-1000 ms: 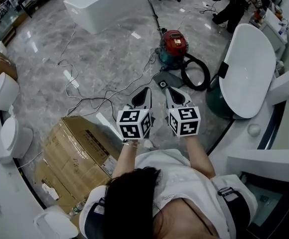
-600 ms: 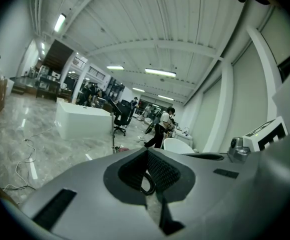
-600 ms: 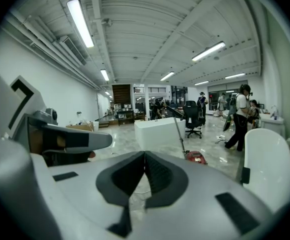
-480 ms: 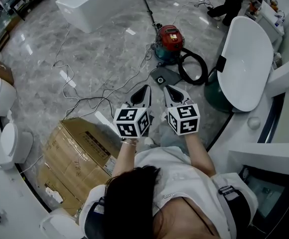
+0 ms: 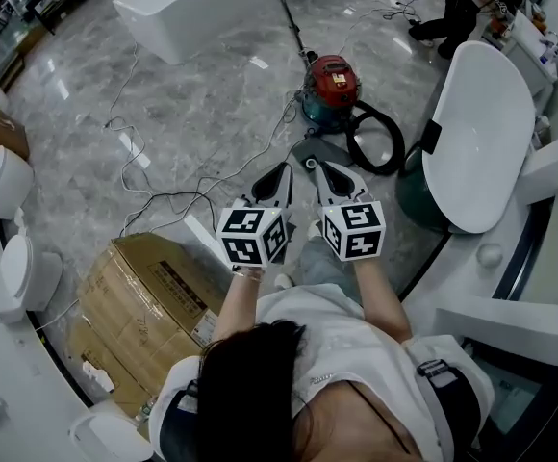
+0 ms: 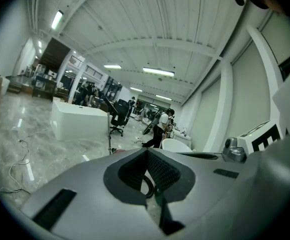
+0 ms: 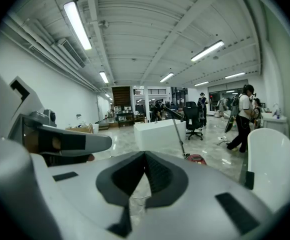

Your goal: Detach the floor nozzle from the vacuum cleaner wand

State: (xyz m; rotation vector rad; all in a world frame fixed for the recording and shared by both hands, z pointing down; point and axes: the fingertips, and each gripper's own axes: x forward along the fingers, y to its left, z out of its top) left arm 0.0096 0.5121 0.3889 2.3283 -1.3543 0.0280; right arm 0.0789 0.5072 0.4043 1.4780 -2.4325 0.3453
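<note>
The red canister vacuum [image 5: 332, 83] stands on the marble floor, with its black hose [image 5: 383, 139] looped to the right. Its grey floor nozzle [image 5: 311, 154] lies flat in front of it, and the thin wand [image 5: 290, 12] slants up and away from it. My left gripper [image 5: 283, 171] and right gripper [image 5: 328, 171] are held side by side in the air, short of the nozzle, both shut and empty. The right gripper view shows the red canister [image 7: 197, 159] and the wand [image 7: 177, 131] beyond the shut right gripper [image 7: 145, 157]. The left gripper [image 6: 146, 154] shows shut too.
A large cardboard box [image 5: 149, 292] lies at my left. Loose cables [image 5: 164, 186] trail over the floor. A white bathtub [image 5: 479, 114] stands at the right and a white block [image 5: 197, 8] at the back. Toilets [image 5: 5, 176] line the left edge. A person [image 5: 447, 12] stands far off.
Both grippers have edged forward towards the vacuum along with me, still shut and side by side. The vacuum, nozzle and hose lie as before.
</note>
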